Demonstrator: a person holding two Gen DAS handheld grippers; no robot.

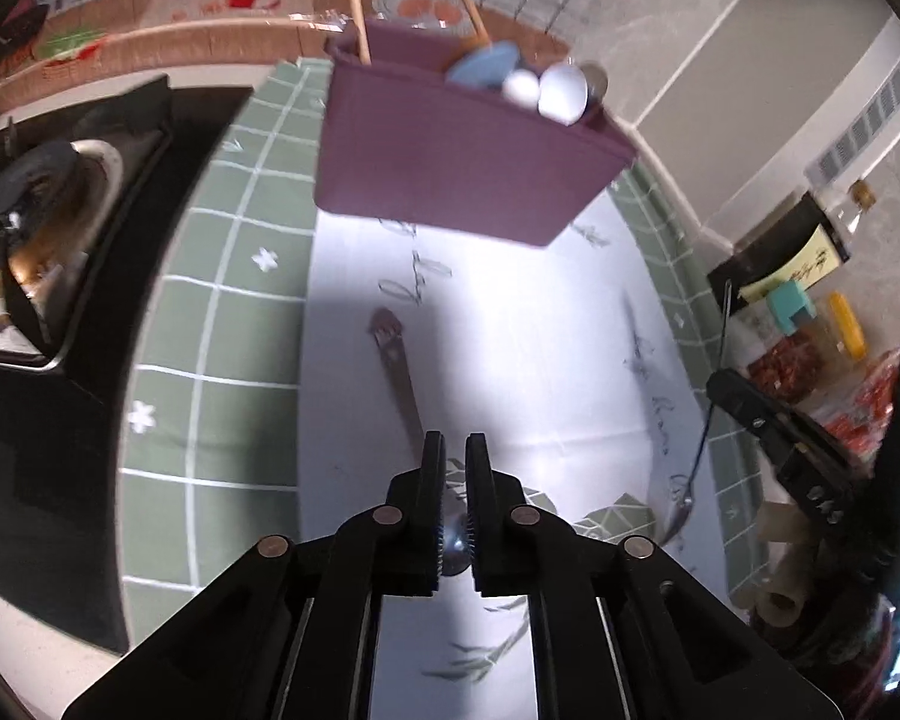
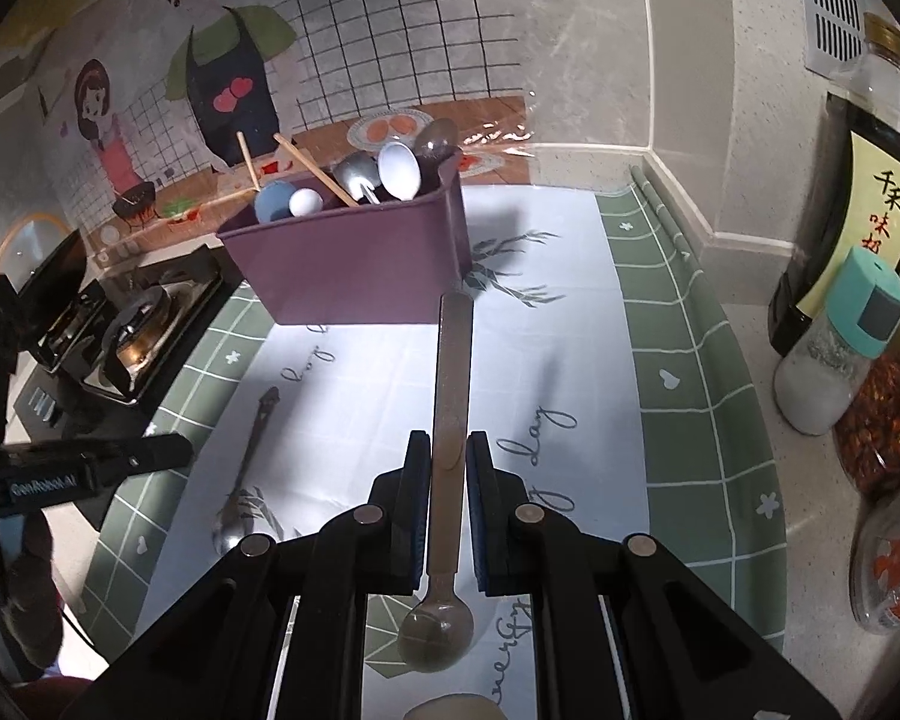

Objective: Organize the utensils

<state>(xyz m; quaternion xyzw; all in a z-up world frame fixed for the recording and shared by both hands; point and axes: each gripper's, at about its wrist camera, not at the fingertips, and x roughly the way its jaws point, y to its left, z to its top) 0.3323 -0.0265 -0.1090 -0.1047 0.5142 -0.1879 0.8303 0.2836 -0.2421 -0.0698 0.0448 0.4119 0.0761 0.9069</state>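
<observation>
A purple utensil bin stands at the far end of the mat, holding chopsticks, white, blue and metal spoons. My left gripper is shut on a metal spoon, gripped near its bowl, handle pointing toward the bin. The same spoon shows in the right wrist view. My right gripper is shut on a long brown spoon, handle pointing at the bin, bowl hanging back under the fingers.
A white and green mat covers the counter. A gas stove lies to the left. Jars, a teal-capped shaker and a dark bottle stand along the right. The wall is behind the bin.
</observation>
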